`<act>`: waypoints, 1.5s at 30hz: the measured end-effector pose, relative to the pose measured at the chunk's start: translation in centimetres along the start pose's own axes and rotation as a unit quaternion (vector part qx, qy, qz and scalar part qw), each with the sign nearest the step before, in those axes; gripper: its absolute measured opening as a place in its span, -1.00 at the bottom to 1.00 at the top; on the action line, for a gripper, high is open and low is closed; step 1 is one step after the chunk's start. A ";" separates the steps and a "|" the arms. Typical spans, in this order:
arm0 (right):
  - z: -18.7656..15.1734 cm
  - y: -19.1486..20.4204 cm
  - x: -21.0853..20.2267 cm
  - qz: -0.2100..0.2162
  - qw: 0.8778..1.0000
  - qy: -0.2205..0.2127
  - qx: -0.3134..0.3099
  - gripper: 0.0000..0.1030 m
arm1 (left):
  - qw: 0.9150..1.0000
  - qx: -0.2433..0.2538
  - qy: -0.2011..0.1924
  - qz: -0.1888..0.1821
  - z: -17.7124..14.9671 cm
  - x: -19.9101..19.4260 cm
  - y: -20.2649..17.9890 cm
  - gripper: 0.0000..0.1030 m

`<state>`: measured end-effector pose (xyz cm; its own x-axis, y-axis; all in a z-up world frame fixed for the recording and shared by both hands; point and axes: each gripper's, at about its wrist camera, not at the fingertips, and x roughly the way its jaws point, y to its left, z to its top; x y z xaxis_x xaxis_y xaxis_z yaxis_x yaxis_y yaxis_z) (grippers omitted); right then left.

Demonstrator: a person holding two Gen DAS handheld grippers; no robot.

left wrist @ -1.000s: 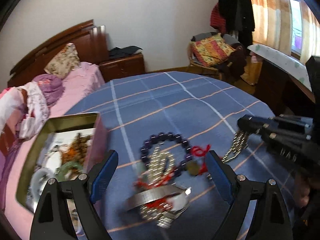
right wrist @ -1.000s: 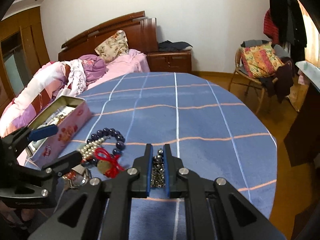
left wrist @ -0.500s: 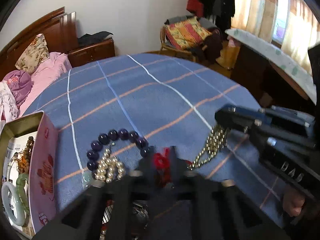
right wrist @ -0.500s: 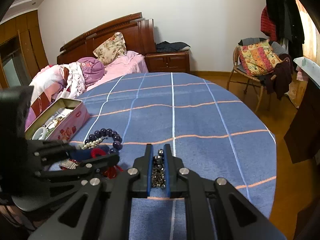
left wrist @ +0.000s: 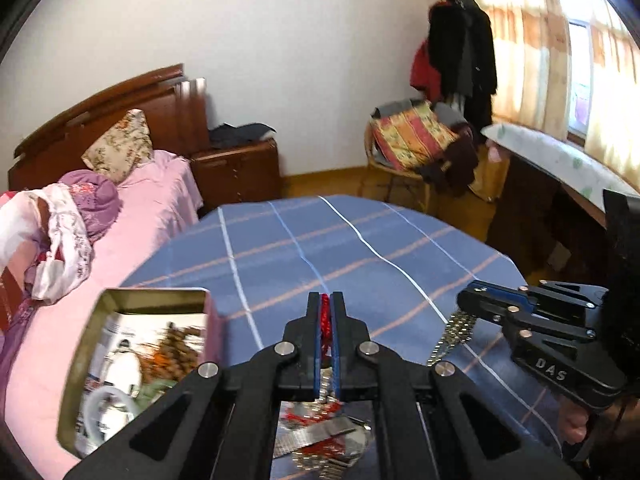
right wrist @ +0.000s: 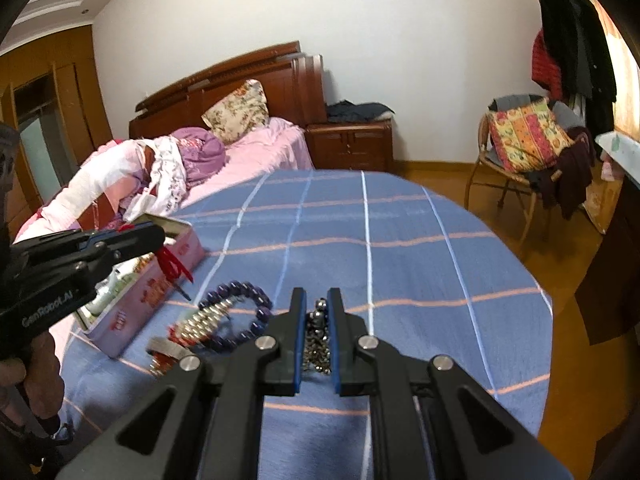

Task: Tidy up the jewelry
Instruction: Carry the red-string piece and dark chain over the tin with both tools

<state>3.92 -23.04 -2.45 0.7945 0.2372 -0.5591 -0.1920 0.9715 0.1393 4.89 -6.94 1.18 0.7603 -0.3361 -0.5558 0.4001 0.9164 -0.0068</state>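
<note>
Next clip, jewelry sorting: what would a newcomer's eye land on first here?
Probably the red cord pinched in the left gripper, lifted beside the open pink tin. Next, the silver bead chain clamped in the right gripper, and the purple bead bracelet lying on the blue checked tablecloth.

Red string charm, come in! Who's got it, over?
Left gripper shut on red knotted-string charm, lifted beside open pink tin box. Right gripper shut on silver bead chain. Nothing in the way.
</note>
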 end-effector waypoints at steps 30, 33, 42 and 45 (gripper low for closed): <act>6.7 10.3 0.1 0.098 0.989 -0.061 -0.094 -0.75 | 0.991 -0.081 -0.044 0.095 -0.3 -4.9 10.5 -0.95; 7.0 11.5 0.4 0.109 0.987 -0.063 -0.103 -0.75 | 0.990 -0.089 -0.042 0.103 -0.7 -5.0 11.4 -0.95; 7.5 14.6 1.5 0.140 0.981 -0.060 -0.122 -0.75 | 0.986 -0.110 -0.027 0.121 -1.8 -5.0 13.6 -0.95; 7.5 15.4 1.9 0.148 0.979 -0.058 -0.126 -0.75 | 0.985 -0.115 -0.026 0.126 -2.1 -5.1 14.1 -0.95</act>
<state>6.80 -7.70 4.73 0.7401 0.5204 -0.4260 -0.5476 0.8340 0.0674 5.55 8.19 2.15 0.8482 -0.0966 -0.5207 0.0730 0.9952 -0.0658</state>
